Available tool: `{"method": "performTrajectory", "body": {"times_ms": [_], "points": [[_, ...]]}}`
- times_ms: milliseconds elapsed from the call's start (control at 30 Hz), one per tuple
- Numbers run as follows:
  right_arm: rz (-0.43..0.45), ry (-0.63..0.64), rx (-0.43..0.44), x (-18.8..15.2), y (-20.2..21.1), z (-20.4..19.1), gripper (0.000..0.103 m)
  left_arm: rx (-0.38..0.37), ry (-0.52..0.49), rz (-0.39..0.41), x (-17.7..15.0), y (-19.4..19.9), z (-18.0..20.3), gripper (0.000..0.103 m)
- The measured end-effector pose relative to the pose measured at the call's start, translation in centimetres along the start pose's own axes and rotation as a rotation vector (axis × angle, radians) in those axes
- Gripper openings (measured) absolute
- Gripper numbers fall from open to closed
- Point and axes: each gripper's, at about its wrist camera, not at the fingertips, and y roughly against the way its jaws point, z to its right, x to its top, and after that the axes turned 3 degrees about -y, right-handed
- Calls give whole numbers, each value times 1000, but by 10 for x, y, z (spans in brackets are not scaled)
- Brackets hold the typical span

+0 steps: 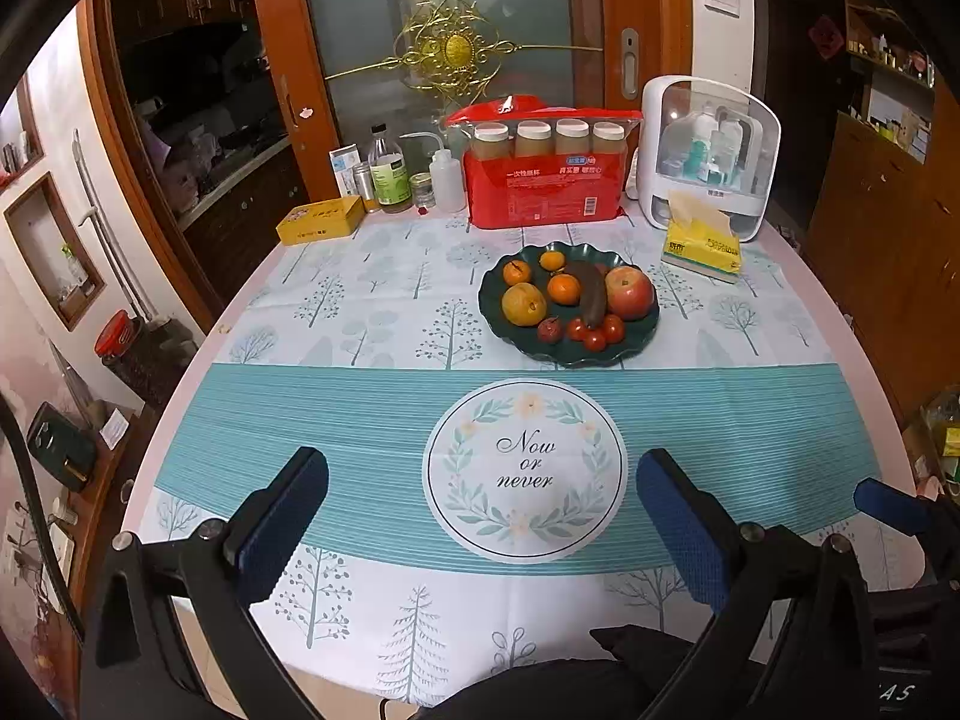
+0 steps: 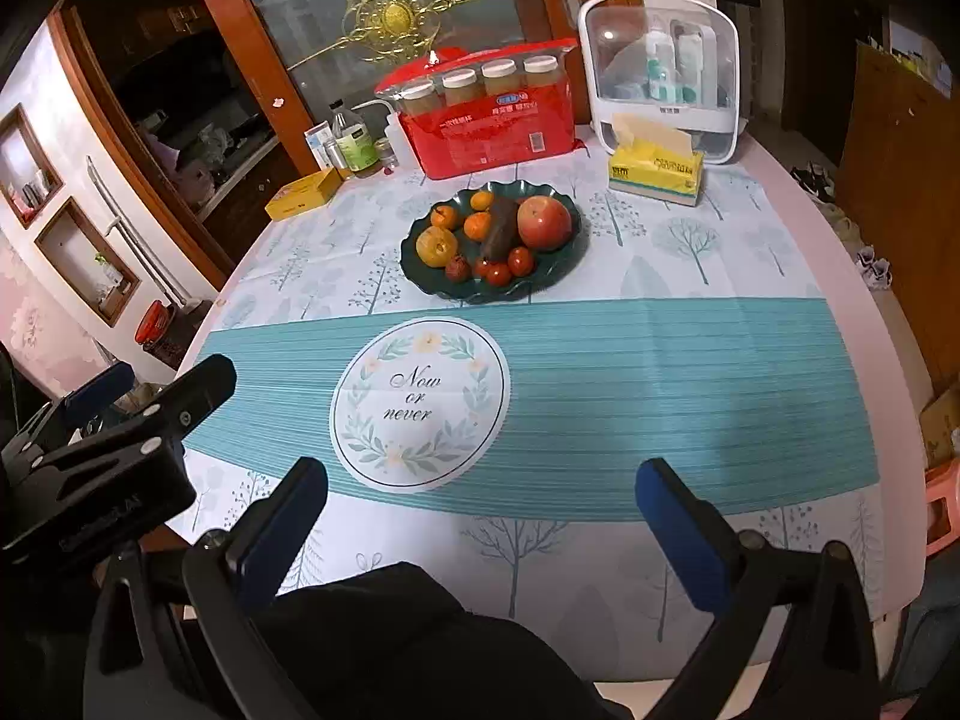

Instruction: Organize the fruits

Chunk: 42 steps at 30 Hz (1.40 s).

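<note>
With both sets of jaws spread wide and nothing between them, the left gripper [image 1: 480, 498] and right gripper [image 2: 480, 504] hang over the near edge of the table, well short of the fruit. Left gripper also shows at the left edge of the right wrist view, jaws apart there too. Under both: tablecloth [image 1: 360, 408] with teal band and a round "Now or never" print [image 1: 525, 471].

Dark green plate [image 1: 630, 342] sits beyond the band, mid-table, holding all the fruit: red apple [image 1: 629, 293] on the right, dark elongated fruit [image 1: 589, 294] touching it, yellow pear [image 1: 523, 303] on the left, three small oranges [image 1: 564, 289], cherry tomatoes [image 1: 595, 333] at the front rim.

Behind the plate: red package [image 1: 540, 192], white storage case [image 1: 708, 150], yellow tissue pack [image 1: 702, 246], yellow box [image 1: 321, 219], bottles [image 1: 390, 171].
</note>
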Motion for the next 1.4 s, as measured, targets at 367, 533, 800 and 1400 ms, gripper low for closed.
{"method": "performTrajectory", "body": {"times_ms": [367,533,800,1400], "points": [[-22,-20,-12,1,-6,4,103,-24,5,-38,-1,-11,0,102],[-31,-21,-14,3,-8,5,103,-31,9,-52,-1,-18,-1,102],[-42,-28,-13,4,-12,7,103,-36,6,-64,-1,-23,1,102],[-48,-31,-10,3,-16,8,103,-33,5,-68,-4,-27,1,102]]}}
